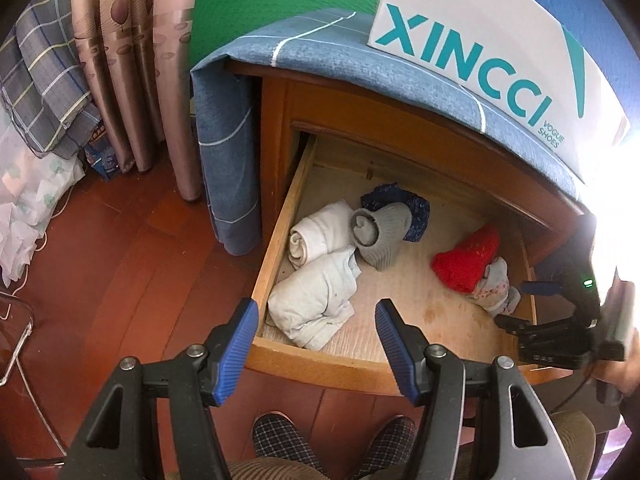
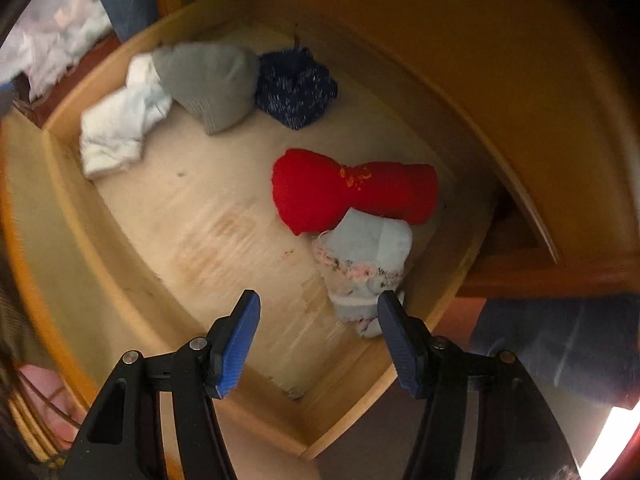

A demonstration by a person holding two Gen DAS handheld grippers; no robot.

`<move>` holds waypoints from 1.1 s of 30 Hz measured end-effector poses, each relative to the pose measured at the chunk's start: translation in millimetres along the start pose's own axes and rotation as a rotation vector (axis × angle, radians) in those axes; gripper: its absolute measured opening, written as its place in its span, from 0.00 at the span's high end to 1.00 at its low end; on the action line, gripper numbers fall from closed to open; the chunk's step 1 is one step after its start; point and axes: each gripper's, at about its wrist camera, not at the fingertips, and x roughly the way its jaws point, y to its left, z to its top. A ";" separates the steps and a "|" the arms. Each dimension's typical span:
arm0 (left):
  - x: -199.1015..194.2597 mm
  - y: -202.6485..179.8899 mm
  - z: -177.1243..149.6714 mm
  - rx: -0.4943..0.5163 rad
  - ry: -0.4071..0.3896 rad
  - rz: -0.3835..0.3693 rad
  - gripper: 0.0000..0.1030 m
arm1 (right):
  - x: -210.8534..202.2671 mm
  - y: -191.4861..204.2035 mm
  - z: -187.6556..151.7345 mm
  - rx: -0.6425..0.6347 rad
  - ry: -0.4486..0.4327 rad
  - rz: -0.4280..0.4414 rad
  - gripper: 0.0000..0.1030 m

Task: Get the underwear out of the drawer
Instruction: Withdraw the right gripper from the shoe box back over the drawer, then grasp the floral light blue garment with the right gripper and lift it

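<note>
The wooden drawer (image 1: 276,240) (image 2: 72,208) stands pulled out, with rolled garments inside. At its left lie two white rolls (image 1: 316,300) (image 2: 116,128), then a grey roll (image 1: 380,236) (image 2: 208,80) and a dark blue patterned piece (image 1: 416,208) (image 2: 296,88). To the right sit a red roll (image 1: 468,260) (image 2: 348,192) and a pale flowered roll (image 1: 496,284) (image 2: 364,264). My left gripper (image 1: 316,320) hovers open over the drawer's front left. My right gripper (image 2: 318,312) hangs open inside the drawer, its right finger beside the flowered roll; it shows at the right edge (image 1: 536,292) in the left wrist view.
A blue cloth (image 1: 328,52) covers the cabinet top, with a white shoe box (image 1: 492,52) on it. Curtains (image 1: 132,60) and bedding (image 1: 44,88) stand at the left over a red-brown floor (image 1: 120,260). A person's checked slippers (image 1: 280,436) are below the drawer front.
</note>
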 end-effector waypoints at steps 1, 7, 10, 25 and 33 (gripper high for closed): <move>-0.1 0.8 -0.2 -0.004 -0.002 -0.002 0.40 | 5.8 0.1 1.6 -0.015 0.005 -0.018 0.44; 1.2 4.1 -0.4 -0.019 0.005 -0.011 0.40 | 35.5 -0.6 8.8 -0.078 0.035 -0.081 0.44; 1.8 5.6 -0.2 -0.026 0.008 -0.014 0.40 | 44.1 -2.1 13.3 -0.119 0.035 -0.108 0.43; 6.5 8.2 1.8 -0.040 0.021 -0.013 0.40 | 84.2 -27.2 29.7 -0.112 0.083 0.029 0.43; 7.5 8.6 1.9 -0.045 0.023 -0.012 0.40 | 86.9 -33.9 30.6 -0.082 0.112 0.047 0.61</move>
